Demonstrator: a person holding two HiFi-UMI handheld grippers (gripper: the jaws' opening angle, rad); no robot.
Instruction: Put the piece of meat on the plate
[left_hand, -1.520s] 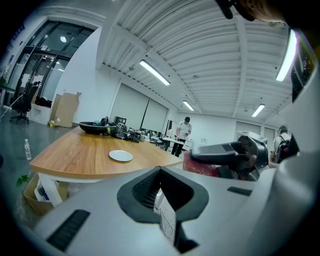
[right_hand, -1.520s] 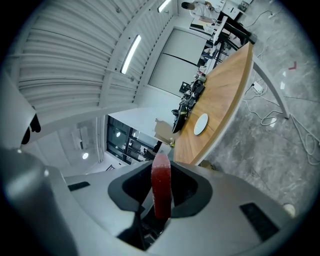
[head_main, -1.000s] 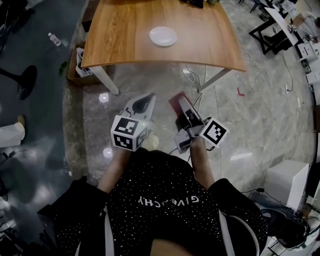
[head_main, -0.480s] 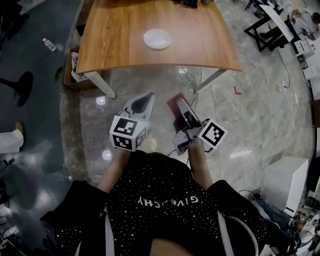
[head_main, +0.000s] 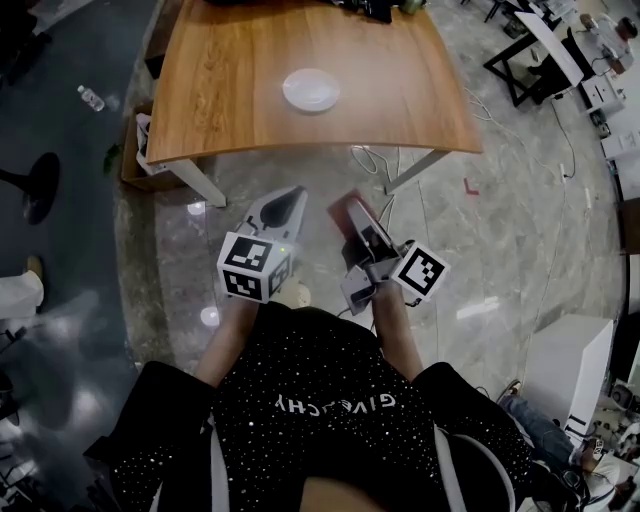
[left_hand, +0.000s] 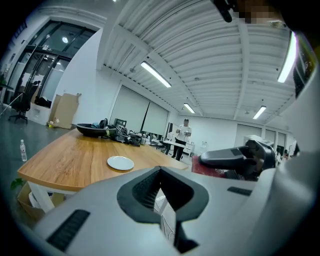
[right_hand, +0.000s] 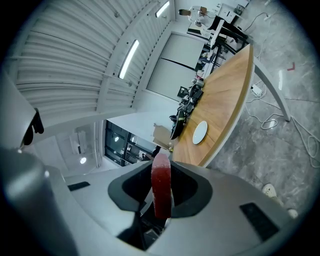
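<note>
A white plate (head_main: 311, 89) lies on the wooden table (head_main: 230, 110), well ahead of both grippers. My right gripper (head_main: 352, 206) is over the floor, short of the table's near edge, shut on a flat dark-red piece of meat (head_main: 343, 209). In the right gripper view the meat (right_hand: 161, 185) stands on edge between the jaws, with the plate (right_hand: 200, 132) far beyond. My left gripper (head_main: 292, 194) hovers beside it on the left, shut and empty. The left gripper view shows the plate (left_hand: 120, 162) on the table and the meat (left_hand: 204, 168) at the right.
A black bowl (left_hand: 92, 130) and dark clutter sit at the table's far end. A cardboard box (head_main: 135, 152) is under the table's left corner, with a water bottle (head_main: 90, 98) on the floor nearby. Cables (head_main: 375, 158) trail by the right table leg. A person (left_hand: 185, 134) stands far off.
The table and plate have drawn nearer and shifted a little left in the head view. Both grippers have edged forward together, and the meat stays gripped.
</note>
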